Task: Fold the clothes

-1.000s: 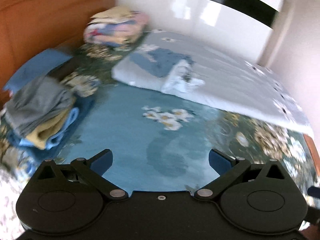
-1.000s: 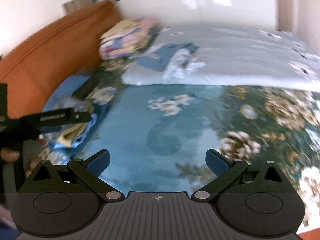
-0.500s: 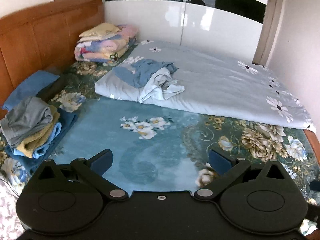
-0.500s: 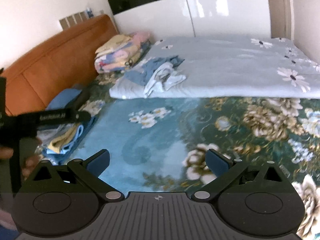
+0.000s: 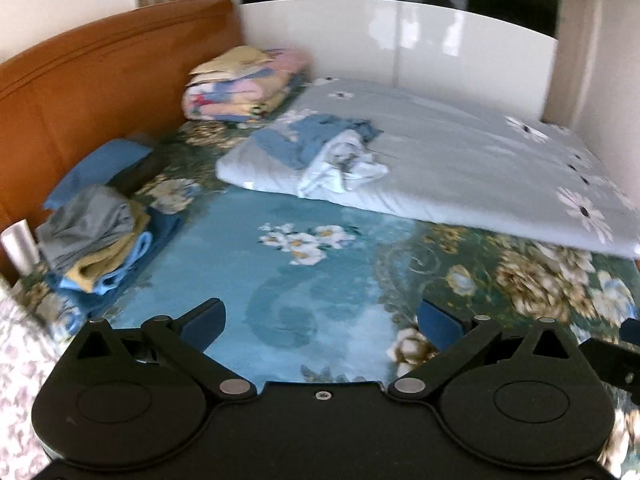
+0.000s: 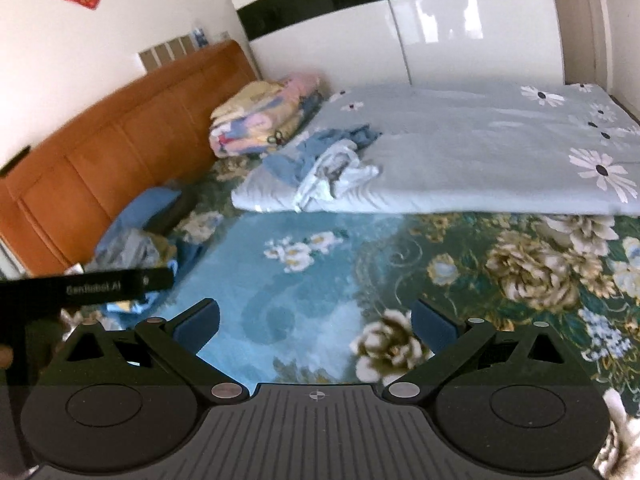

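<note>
The left gripper [image 5: 320,320], black with blue finger pads, hangs above the teal floral bedspread [image 5: 280,280] with its jaws spread wide and nothing between them. The right gripper [image 6: 314,318], of the same build, sits beside it over the same bedspread, jaws likewise spread and empty. In the right wrist view, the left gripper's black body shows at the left edge.

The loose clothes, a crumpled blue garment [image 5: 320,136] and a crumpled white garment [image 5: 344,166] touching it, lie on the near corner of the pale grey daisy-print quilt [image 5: 460,160], well apart from both grippers.

A stack of folded clothes in grey, yellow and light blue [image 5: 96,236] rests on the bedspread near the orange-brown padded headboard [image 5: 80,92], to the left of the grippers. A folded multicoloured blanket bundle [image 5: 244,84] sits further back against the headboard. A white glossy wardrobe with a black band [image 5: 400,40] stands behind the bed.
</note>
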The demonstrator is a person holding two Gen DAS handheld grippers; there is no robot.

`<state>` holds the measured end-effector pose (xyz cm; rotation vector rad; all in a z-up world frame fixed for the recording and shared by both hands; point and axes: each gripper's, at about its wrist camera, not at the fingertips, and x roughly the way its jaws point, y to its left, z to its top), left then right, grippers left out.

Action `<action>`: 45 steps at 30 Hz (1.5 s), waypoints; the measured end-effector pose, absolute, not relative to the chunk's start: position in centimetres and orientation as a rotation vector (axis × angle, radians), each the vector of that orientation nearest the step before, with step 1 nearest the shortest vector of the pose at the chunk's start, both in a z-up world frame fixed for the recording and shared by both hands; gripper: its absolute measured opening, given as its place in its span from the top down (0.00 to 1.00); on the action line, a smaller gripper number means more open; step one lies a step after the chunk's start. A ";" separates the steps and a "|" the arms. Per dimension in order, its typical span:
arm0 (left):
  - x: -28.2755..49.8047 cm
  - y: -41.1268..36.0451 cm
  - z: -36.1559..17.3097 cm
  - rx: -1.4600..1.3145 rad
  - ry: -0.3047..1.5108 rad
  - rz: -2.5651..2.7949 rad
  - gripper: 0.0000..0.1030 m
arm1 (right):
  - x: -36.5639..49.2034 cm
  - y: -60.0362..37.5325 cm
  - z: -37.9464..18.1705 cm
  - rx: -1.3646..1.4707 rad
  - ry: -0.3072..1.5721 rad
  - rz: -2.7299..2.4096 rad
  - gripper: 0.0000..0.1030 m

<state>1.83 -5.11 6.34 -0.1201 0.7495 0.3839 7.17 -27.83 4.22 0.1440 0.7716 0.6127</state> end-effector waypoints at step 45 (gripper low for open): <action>2.1 3.2 5.2 -0.139 0.843 0.271 0.02 | 5.8 -18.3 4.0 0.051 0.787 0.515 0.00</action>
